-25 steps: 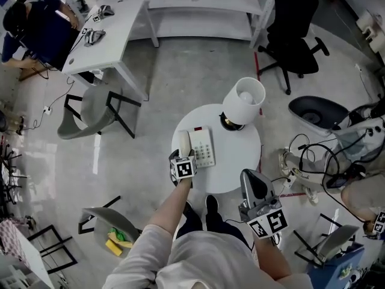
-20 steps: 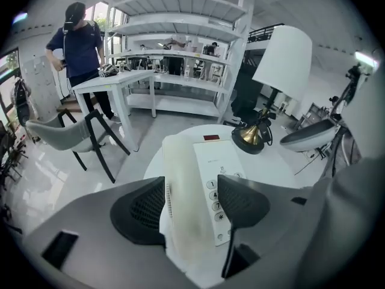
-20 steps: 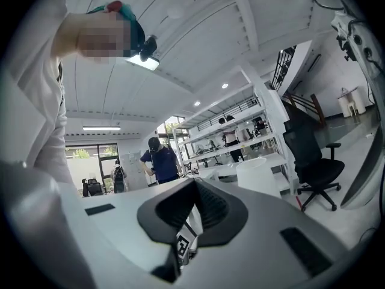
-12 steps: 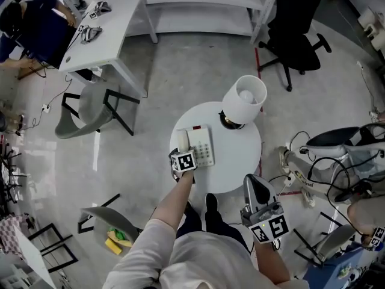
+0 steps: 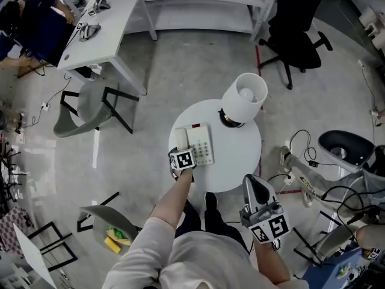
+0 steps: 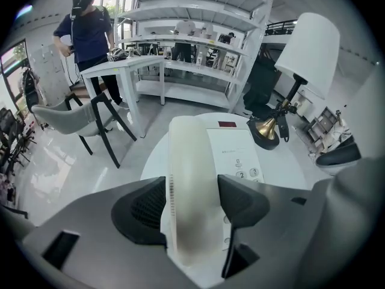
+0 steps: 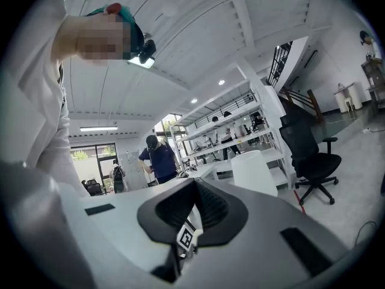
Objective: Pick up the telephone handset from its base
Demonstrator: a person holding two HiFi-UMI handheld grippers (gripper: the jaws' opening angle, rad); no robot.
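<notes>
A cream telephone handset [image 5: 183,140] lies on its white base [image 5: 201,144] at the left of a round white table [image 5: 237,158]. My left gripper [image 5: 182,152] is at the handset's near end. In the left gripper view the handset [image 6: 189,179] fills the gap between the two jaws, which press on its sides, and my left gripper [image 6: 191,208] is shut on it. The keypad of the base [image 6: 237,155] shows just to its right. My right gripper [image 5: 253,186] hovers off the table's near right edge, shut [image 7: 195,208] and holding nothing.
A white-shaded lamp [image 5: 243,95] with a brass foot stands at the table's far right. A grey chair [image 5: 84,110] and a white desk [image 5: 102,29] are at the far left, a black office chair [image 5: 295,35] beyond. Cables [image 5: 310,161] lie on the floor at right.
My left gripper has edged forward along the handset. The right gripper has stayed nearly still. A black seat on the floor at right has shifted further right.
</notes>
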